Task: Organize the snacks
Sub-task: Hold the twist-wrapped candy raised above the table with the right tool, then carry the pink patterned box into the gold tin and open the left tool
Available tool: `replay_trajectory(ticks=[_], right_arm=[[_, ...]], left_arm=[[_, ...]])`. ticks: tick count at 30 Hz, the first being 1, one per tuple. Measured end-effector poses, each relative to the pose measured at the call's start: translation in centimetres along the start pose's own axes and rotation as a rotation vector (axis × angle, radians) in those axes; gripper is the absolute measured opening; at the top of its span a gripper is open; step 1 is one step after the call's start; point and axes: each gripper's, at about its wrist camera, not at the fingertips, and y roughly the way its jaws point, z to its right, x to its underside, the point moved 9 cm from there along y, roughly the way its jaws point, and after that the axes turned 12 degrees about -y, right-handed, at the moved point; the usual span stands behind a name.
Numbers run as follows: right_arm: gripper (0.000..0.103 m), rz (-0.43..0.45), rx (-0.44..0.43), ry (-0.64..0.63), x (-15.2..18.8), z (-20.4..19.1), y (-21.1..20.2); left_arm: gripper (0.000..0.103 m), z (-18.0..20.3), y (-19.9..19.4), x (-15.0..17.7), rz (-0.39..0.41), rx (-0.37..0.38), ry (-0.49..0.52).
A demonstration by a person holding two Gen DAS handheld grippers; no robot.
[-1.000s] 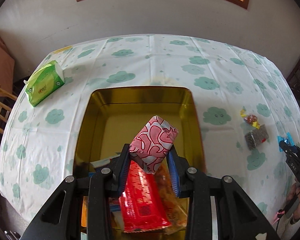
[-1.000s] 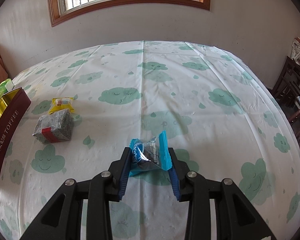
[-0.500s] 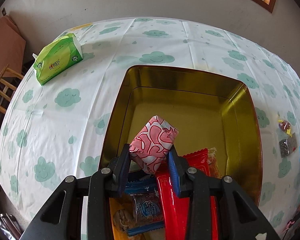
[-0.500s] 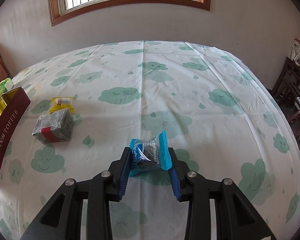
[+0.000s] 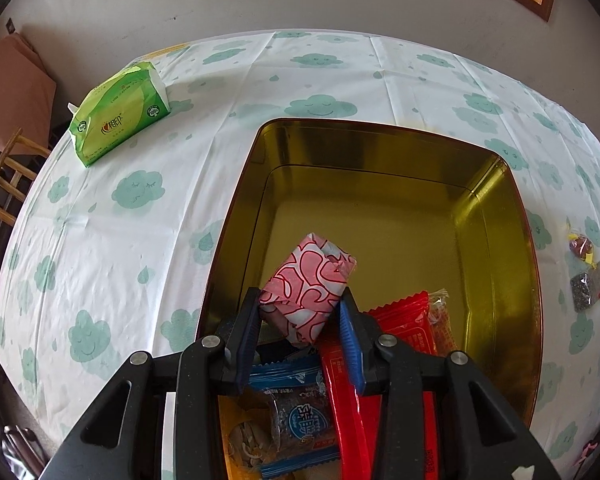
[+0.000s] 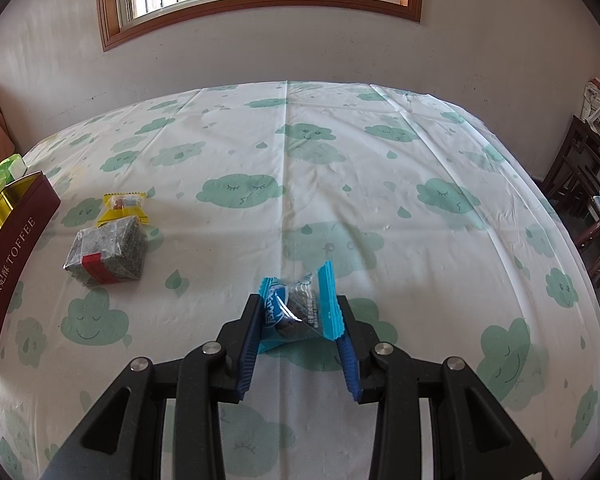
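My left gripper [image 5: 300,312] is shut on a pink-and-white patterned snack pack [image 5: 308,284] and holds it over the near left part of the open gold tin [image 5: 496,208]. In the tin lie a red pack [image 5: 408,324], a blue pack [image 5: 300,412] and others. My right gripper [image 6: 298,320] is shut on a blue-edged snack pack [image 6: 300,306] just above the tablecloth. A grey pack with a red band [image 6: 108,254] and a yellow pack [image 6: 124,208] lie on the cloth to its left, beside the tin's maroon side [image 6: 10,272].
A green tissue pack [image 5: 120,112] lies at the table's far left. The cloud-print tablecloth [image 6: 340,160] covers the table. Wooden chairs stand off the left edge [image 5: 4,176] and the right edge [image 6: 592,200].
My left gripper with the pink pack has moved left and lower over the tin, so more of the tin's contents show under it. The right gripper has stayed in place.
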Motion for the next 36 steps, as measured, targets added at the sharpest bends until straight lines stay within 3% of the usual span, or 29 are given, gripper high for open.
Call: replay_trajectory(ticks=[8,17,22,27,36], right_arm=[[0.036,0.000,0.001,-0.001,0.0,-0.1,0.0],[0.036,-0.001,0.002,-0.003,0.0,-0.1,0.0],[0.036,-0.001,0.003,-0.003,0.0,0.0,0.0],[0.035,0.000,0.002,-0.002,0.0,0.0,0.0],[0.034,0.005,-0.008,0.006,-0.1,0.0,-0.1]], left_arm=[[0.040,-0.2,-1.0,-0.2,0.026,-0.014,0.005],[0.054,0.5,-3.3,0.6,0.062,0.017,0.003],[0.070,0.9,-4.6,1.6,0.075,0.039,0.002],[0.073,1.0,-5.8,2.7,0.080,0.054,-0.001],[0.086,0.0,-8.3,3.4,0.162,0.033,-0.040]])
